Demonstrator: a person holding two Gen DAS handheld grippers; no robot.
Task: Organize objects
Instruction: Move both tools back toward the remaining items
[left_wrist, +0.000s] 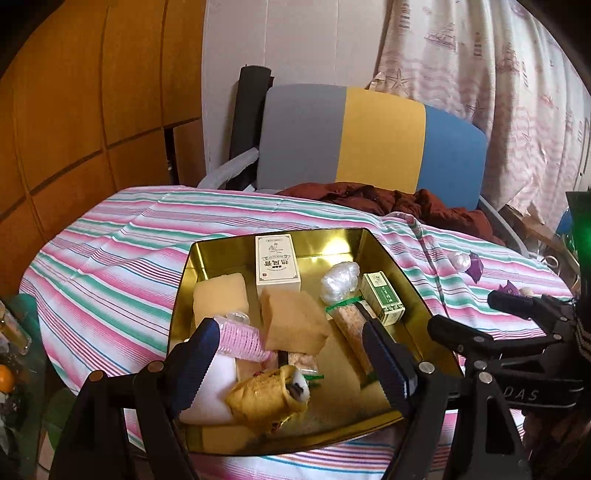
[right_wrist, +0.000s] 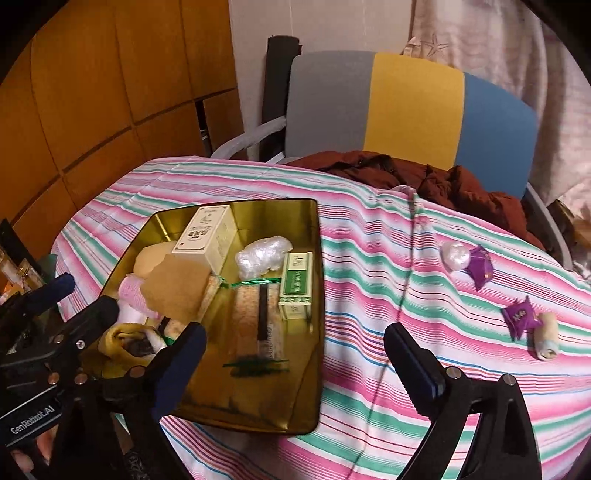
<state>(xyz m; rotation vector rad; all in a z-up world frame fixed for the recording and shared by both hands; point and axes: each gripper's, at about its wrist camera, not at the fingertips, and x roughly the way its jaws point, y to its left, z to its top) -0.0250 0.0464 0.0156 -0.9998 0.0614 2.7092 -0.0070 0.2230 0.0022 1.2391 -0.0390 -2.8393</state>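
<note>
A shallow gold metal tray (right_wrist: 317, 295) on the pink-and-green striped cloth of the bench (right_wrist: 369, 236) already holds most of the load: a pink ribbed roller (left_wrist: 243, 338), tan sponge blocks (left_wrist: 295, 321), a cream carton with dark lettering (right_wrist: 207, 236), a crumpled clear plastic wad (right_wrist: 264, 256) and a small green-and-white box (right_wrist: 295, 284).

The left gripper (left_wrist: 291, 365) hangs over the tray's near end, jaws apart, nothing between them. The right gripper (right_wrist: 295, 362), jaws also apart and empty, straddles the tray's right rim.

Still loose on the cloth, at about two o'clock from the tray: a white translucent ball (right_wrist: 455, 255), two purple sweet wrappers (right_wrist: 480, 266) and a small cream roll (right_wrist: 546, 334). The job looks well past halfway.

Nothing blocks the way to them; a rust-brown jacket (right_wrist: 424, 177) lies at the far edge, before a grey, yellow and blue chair (right_wrist: 406, 99).
</note>
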